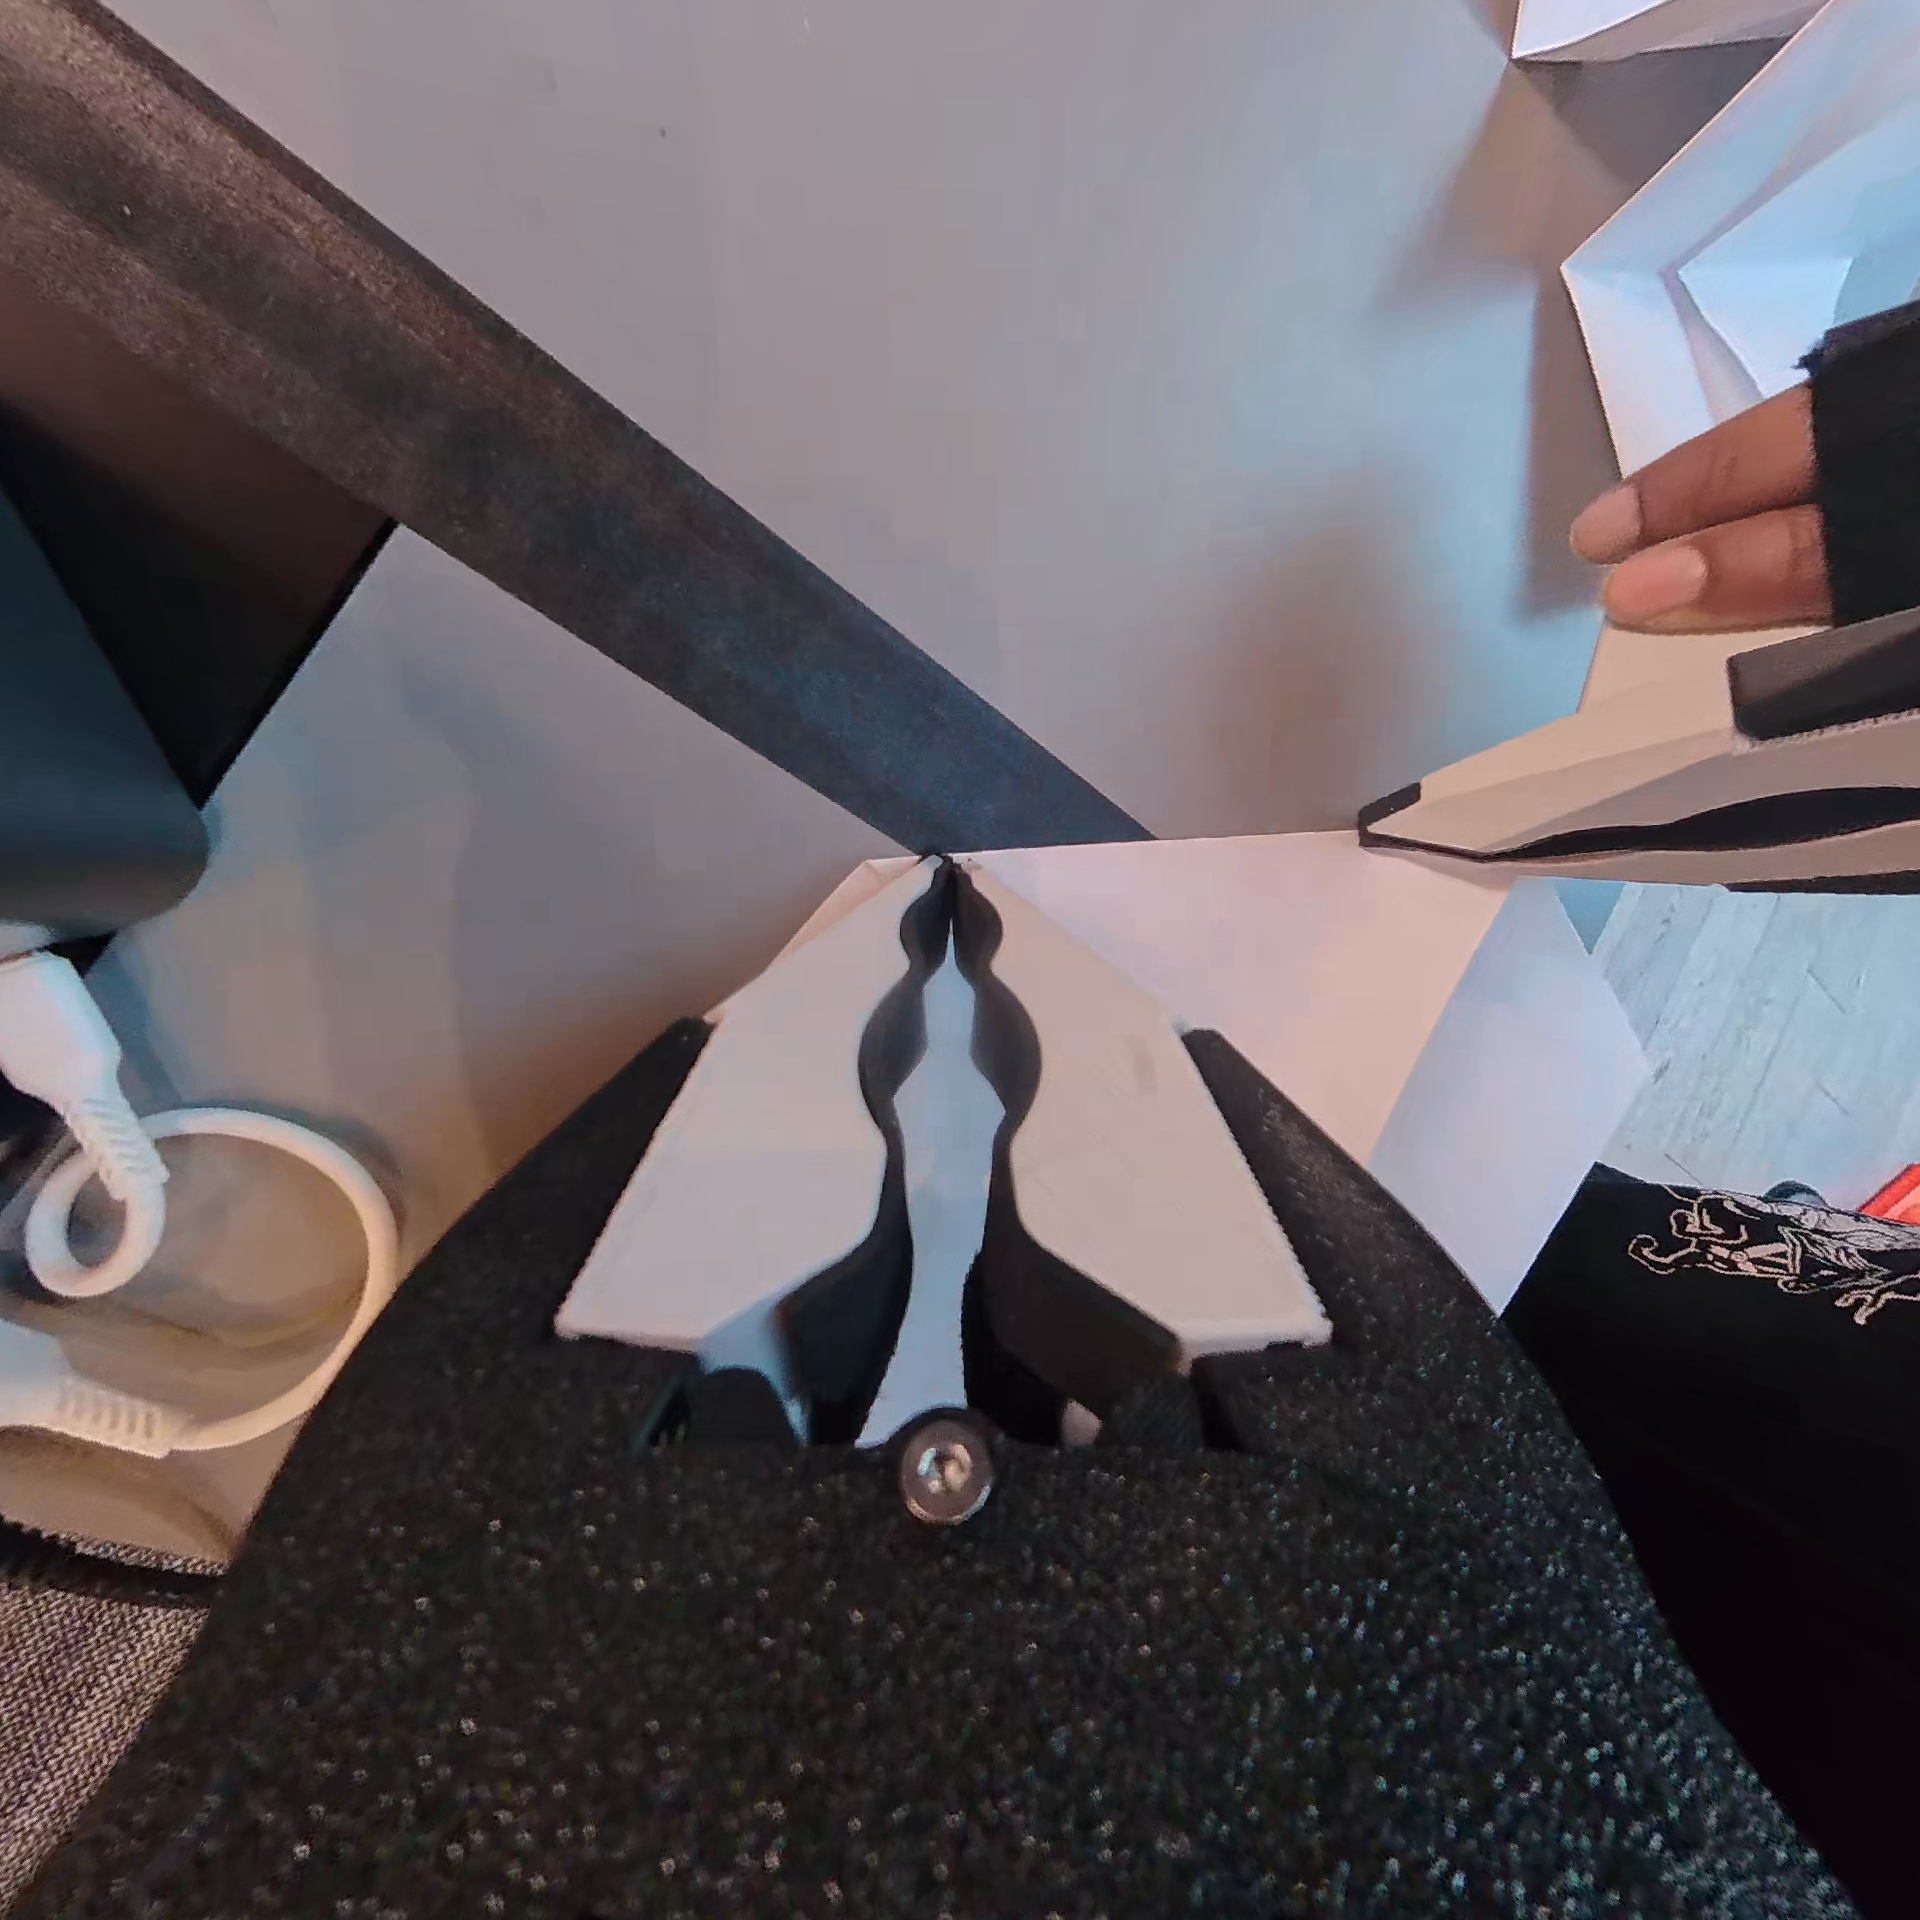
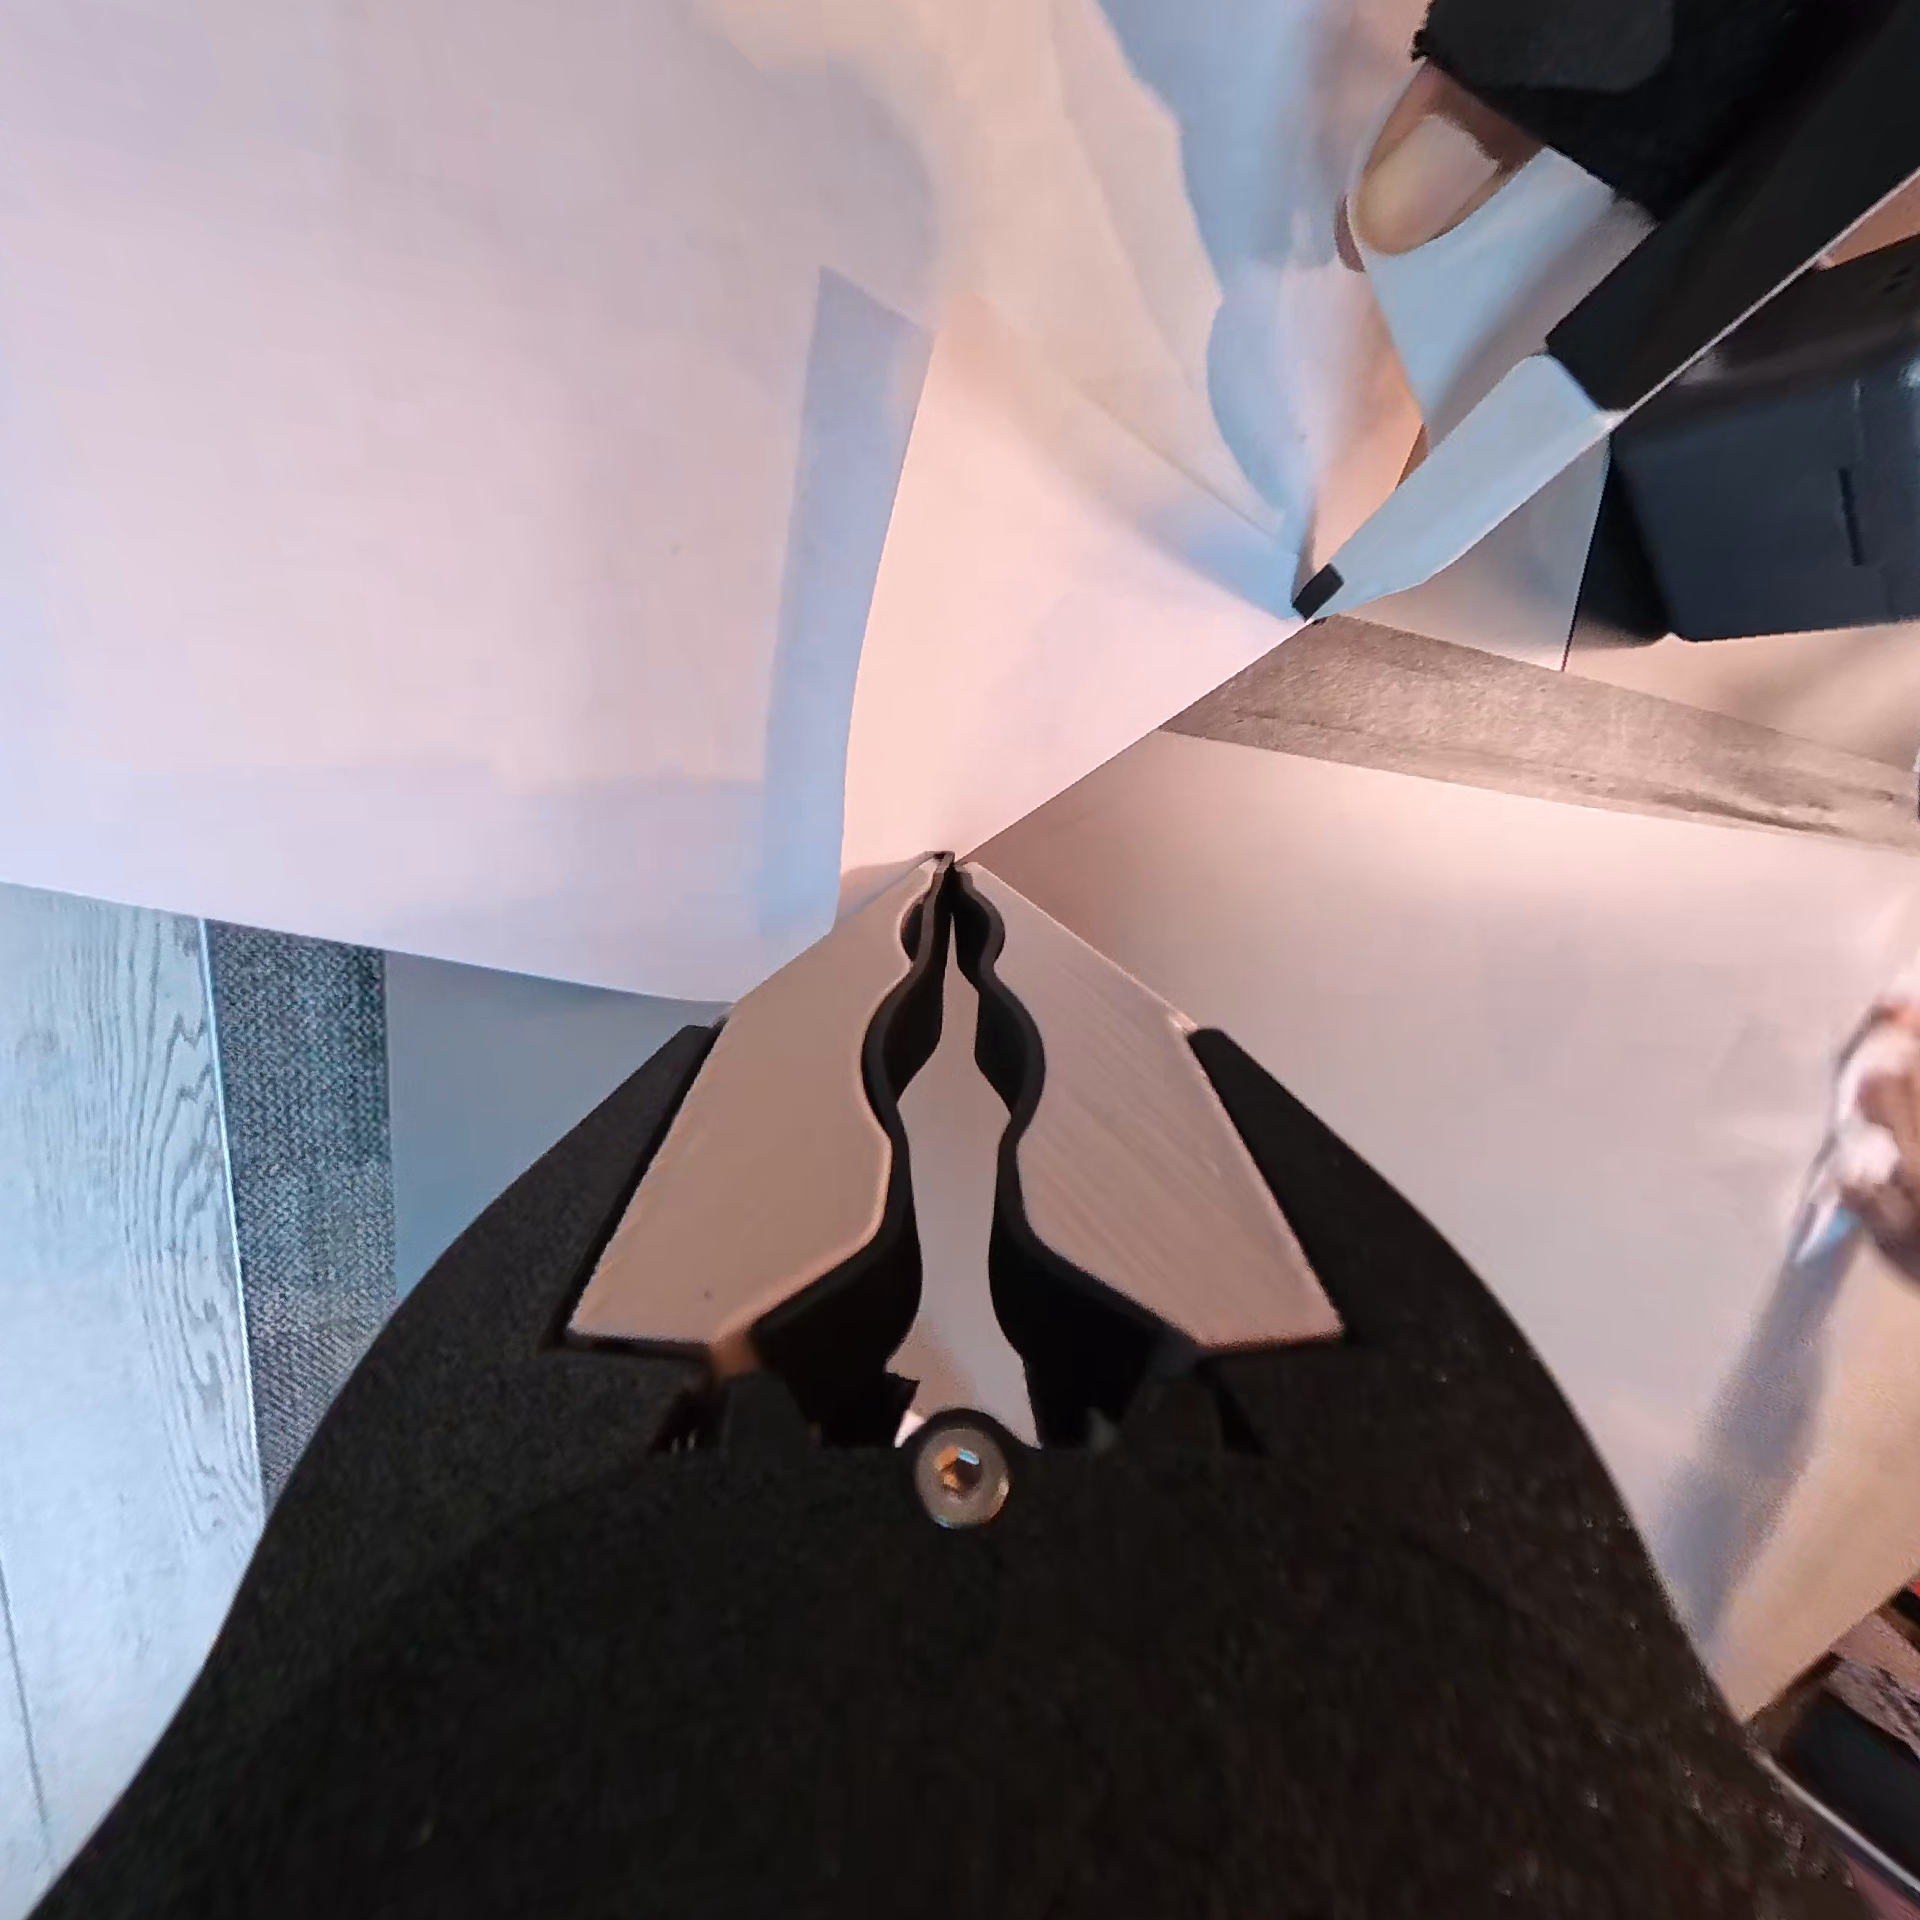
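A white sheet of paper [image 1: 1247, 966] is held above a white table [image 1: 935, 364] by both grippers. My left gripper [image 1: 948, 871] is shut on one corner of the sheet. My right gripper [image 2: 945, 864] is shut on another point of the sheet's edge [image 2: 520, 520]. The right gripper also shows in the left wrist view [image 1: 1387, 831], pinching the same edge at the right. The left gripper shows in the right wrist view [image 2: 1314, 603] at the upper right. The sheet hangs taut between them.
A black strip [image 1: 520, 499] runs diagonally across the table. Folded white paper shapes [image 1: 1714, 260] lie at the far right. A white cable [image 1: 208, 1247] and a dark box [image 1: 83, 748] sit at the left. A person's fingers [image 1: 1683, 540] grip the right gripper's handle. My right fingertips sit around 10 centimetres from my left ones.
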A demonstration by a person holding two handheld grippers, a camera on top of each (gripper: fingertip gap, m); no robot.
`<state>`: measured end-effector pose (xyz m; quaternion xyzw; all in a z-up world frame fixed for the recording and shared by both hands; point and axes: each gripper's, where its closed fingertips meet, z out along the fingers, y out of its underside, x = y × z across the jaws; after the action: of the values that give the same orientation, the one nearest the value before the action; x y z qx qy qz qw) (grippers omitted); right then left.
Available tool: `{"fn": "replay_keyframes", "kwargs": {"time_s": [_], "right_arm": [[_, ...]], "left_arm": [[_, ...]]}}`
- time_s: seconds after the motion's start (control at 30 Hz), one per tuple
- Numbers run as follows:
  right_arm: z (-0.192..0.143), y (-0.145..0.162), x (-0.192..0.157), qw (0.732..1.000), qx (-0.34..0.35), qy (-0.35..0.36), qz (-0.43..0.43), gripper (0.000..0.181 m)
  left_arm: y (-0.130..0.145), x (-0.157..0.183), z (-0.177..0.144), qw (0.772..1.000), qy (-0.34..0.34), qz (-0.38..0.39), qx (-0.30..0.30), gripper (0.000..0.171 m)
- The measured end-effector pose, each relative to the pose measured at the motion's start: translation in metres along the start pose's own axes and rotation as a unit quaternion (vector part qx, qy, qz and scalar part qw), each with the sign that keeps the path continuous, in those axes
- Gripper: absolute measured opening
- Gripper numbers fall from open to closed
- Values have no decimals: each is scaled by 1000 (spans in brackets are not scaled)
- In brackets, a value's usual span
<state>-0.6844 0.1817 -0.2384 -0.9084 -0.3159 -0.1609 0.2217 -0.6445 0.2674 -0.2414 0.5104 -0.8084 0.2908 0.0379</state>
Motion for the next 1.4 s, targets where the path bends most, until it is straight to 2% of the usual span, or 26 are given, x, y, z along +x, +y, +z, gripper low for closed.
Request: {"fn": "replay_keyframes", "kwargs": {"time_s": [0.27, 0.57, 0.7, 0.8, 0.87, 0.97, 1.07, 1.13, 1.2, 1.3, 1.33, 1.4], "right_arm": [[-8, 4, -13, 999, -2, 18, 31, 0], [-21, 6, -35, 998, -21, 53, -9, 0], [-24, 6, -42, 998, -26, 51, -11, 0], [-27, 6, -40, 999, -42, 21, 7, 0], [-39, -2, -24, 998, -13, 29, 55, 0], [-56, -12, 18, 974, 32, 66, 213, 0], [-34, -22, 30, 932, 53, 32, 357, 10], [-9, -27, 31, 925, 47, 21, 376, 11], [14, -30, 22, 929, 21, 0, 369, 16], [20, -31, 19, 942, 13, 4, 336, 20], [20, -32, 18, 948, 10, 5, 317, 17], [19, -32, 16, 960, 10, 5, 279, 14]], "left_arm": [[-1, 0, 1, 1000, 0, -3, 1, 0], [-1, 1, 1, 1000, 0, 2, -1, 0], [-2, 1, 2, 1000, -2, 10, 0, 0], [-2, 2, 2, 1000, 3, 3, 5, 0], [-2, 2, 1, 1000, 4, 8, 2, 0], [-2, 2, 2, 1000, 8, 6, -2, 0], [-3, 3, 1, 999, 28, -19, 8, 0], [-3, 4, 0, 998, 44, -40, 14, 0], [-8, 13, -9, 993, 89, -71, 41, 0], [-22, 7, -57, 973, 116, -138, 145, 0], [-17, -2, -76, 967, 104, -157, 174, 1], [12, -26, -106, 955, 63, -207, 205, 14]]}}
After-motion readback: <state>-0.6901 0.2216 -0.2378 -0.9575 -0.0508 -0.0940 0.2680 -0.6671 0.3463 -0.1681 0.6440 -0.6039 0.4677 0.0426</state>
